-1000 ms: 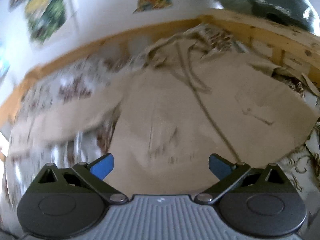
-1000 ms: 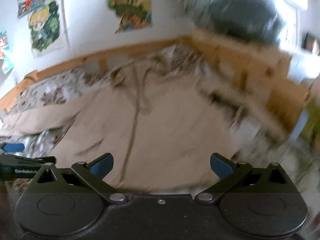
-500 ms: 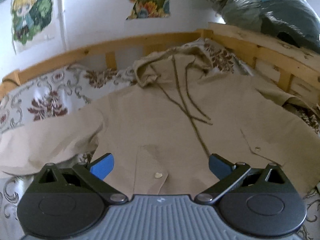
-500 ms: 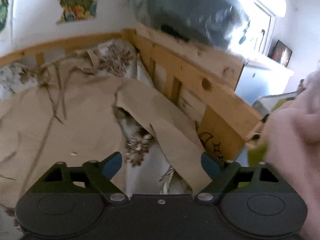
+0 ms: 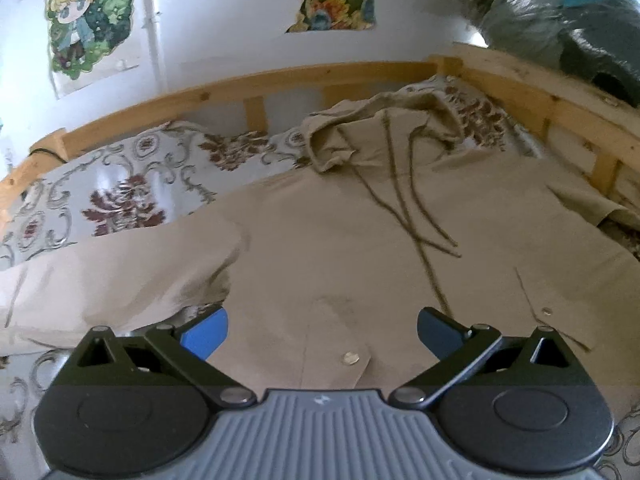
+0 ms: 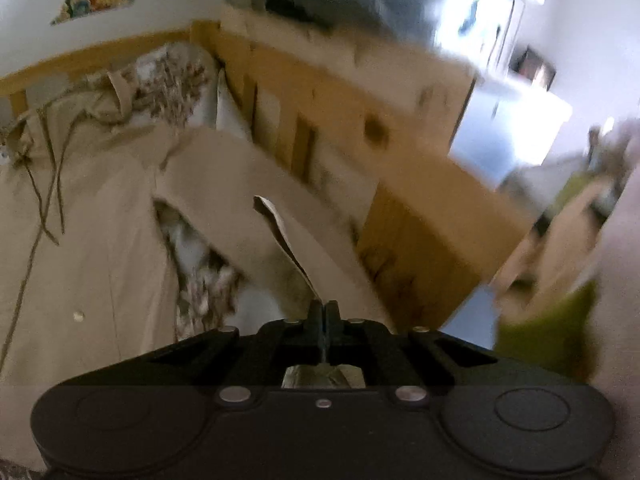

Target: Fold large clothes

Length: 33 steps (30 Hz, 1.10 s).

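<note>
Beige jacket (image 5: pixel 360 248) lay flat on the bed (image 5: pixel 120 184), hood at the far end. Right gripper (image 6: pixel 323 312) was clamped on the right sleeve (image 6: pixel 240 200) edge by the rail (image 6: pixel 360 128); the body lay to its left. Left gripper (image 5: pixel 322 330), jaws apart and empty, hovered over the near hem.

A wooden-framed bed (image 5: pixel 360 74) carries everything, its rail running behind and along the right side. A floral-patterned bedspread (image 5: pixel 120 196) covers it, bare ahead and to the left of the left gripper (image 5: pixel 320 332). Spread flat on the bedspread lies a beige hooded jacket (image 5: pixel 340 248), directly ahead of that gripper, hood (image 5: pixel 380 120) at the far end near the rail, drawstrings trailing down the front. One sleeve (image 5: pixel 100 280) stretches out to the gripper's left. In the right wrist view the other sleeve (image 6: pixel 224 200) lies beside the side rail.
</note>
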### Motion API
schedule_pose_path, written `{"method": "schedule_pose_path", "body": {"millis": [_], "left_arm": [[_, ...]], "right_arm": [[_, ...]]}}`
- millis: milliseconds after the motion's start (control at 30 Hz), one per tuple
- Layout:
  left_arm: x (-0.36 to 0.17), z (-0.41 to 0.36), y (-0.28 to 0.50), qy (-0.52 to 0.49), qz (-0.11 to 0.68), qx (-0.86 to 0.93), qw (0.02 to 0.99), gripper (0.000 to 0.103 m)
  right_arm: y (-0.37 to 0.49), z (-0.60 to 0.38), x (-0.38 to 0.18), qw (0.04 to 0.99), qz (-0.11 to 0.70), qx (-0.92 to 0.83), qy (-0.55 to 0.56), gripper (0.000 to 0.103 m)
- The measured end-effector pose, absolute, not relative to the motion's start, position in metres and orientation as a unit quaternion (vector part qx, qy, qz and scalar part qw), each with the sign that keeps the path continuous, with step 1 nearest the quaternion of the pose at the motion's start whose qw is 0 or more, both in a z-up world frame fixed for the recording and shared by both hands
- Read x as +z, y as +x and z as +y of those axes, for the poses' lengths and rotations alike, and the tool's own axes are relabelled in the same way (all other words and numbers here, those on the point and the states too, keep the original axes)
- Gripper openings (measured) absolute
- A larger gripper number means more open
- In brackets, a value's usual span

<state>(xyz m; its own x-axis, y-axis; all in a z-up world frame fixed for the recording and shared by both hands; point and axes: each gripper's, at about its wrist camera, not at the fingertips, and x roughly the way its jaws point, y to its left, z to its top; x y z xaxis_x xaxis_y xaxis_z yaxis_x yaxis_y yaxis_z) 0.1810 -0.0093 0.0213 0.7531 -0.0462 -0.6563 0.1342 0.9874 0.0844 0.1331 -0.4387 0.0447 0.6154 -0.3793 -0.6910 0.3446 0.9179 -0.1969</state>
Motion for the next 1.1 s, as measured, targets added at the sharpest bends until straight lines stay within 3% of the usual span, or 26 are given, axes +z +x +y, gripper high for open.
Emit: {"method": "schedule_pose_path", "body": {"millis": [433, 733, 767, 833, 933, 1100], "left_arm": [[0.028, 0.009, 0.173, 0.032, 0.329, -0.054, 0.942, 0.102], [-0.006, 0.025, 0.182, -0.008, 0.383, -0.080, 0.920, 0.102], [-0.011, 0.027, 0.183, -0.014, 0.395, -0.083, 0.915, 0.102], [-0.021, 0.032, 0.187, -0.031, 0.413, -0.085, 0.906, 0.102], [-0.032, 0.038, 0.194, -0.037, 0.427, -0.080, 0.900, 0.102], [-0.049, 0.043, 0.213, -0.020, 0.410, -0.037, 0.911, 0.102]], "right_arm": [[0.146, -0.342, 0.199, 0.985, 0.144, -0.092, 0.041, 0.000], [0.230, -0.184, 0.164, 0.973, 0.159, 0.146, 0.087, 0.002], [0.236, -0.172, 0.155, 0.968, 0.175, 0.159, 0.084, 0.004], [0.246, -0.160, 0.135, 0.957, 0.210, 0.184, 0.074, 0.028], [0.250, -0.175, 0.116, 0.958, 0.226, 0.171, 0.044, 0.049], [0.244, -0.226, 0.075, 0.966, 0.250, 0.067, -0.010, 0.070]]}}
